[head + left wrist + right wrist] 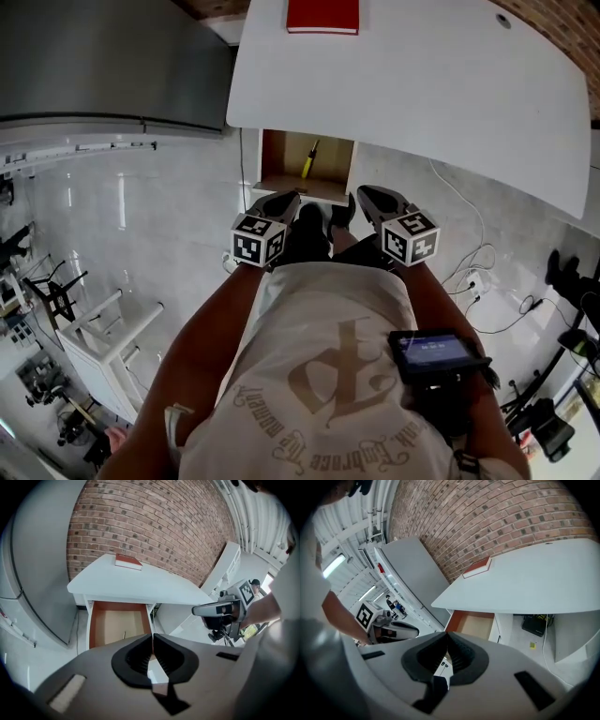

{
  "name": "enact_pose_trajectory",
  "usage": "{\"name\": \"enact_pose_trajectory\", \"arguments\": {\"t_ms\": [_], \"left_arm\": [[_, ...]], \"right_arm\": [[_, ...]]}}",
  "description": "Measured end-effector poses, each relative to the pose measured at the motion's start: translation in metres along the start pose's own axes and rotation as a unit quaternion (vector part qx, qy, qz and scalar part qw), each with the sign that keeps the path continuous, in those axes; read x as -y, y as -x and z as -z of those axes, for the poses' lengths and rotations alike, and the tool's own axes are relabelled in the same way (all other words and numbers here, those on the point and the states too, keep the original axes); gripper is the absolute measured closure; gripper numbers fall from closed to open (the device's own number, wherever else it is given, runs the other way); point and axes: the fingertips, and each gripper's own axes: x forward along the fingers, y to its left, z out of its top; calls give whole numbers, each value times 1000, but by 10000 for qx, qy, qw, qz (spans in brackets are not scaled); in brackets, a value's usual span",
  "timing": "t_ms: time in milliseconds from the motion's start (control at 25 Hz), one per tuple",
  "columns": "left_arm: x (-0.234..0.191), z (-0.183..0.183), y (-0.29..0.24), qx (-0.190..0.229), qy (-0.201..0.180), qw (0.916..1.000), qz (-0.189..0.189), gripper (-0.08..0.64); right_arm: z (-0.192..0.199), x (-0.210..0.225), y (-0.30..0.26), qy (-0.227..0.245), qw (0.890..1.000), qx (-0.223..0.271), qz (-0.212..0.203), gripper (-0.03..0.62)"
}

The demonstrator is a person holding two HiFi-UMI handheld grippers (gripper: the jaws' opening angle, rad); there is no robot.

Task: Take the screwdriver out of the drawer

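A yellow-handled screwdriver lies inside the open wooden drawer under the white table. Both grippers hover side by side just in front of the drawer, short of its opening. My left gripper is shut with nothing between its jaws, and so is my right gripper. In the left gripper view the shut left gripper points at the drawer, where the screwdriver shows as a thin sliver. In the right gripper view the right gripper aims towards the drawer.
A red book lies on the table's far edge. A grey cabinet stands left of the table. Cables trail over the floor at the right. The person's own legs and feet sit right below the grippers.
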Motion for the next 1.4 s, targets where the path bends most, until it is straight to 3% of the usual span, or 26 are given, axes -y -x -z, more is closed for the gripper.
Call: {"name": "enact_pose_trajectory", "arguments": {"t_ms": [200, 560, 1000, 1400], "left_arm": [[-7, 2, -11, -104, -48, 9997, -236, 549], [-20, 13, -31, -305, -3, 9990, -338, 546], [-32, 22, -60, -553, 343, 9974, -299, 468], [-38, 35, -90, -846, 303, 9955, -293, 413]], "right_arm": [[4, 6, -2, -97, 9999, 39, 29, 586], [17, 18, -9, -253, 9997, 4, 69, 586], [26, 29, -20, -433, 9991, -34, 12, 586], [32, 52, -28, -591, 9982, -19, 88, 586]]}}
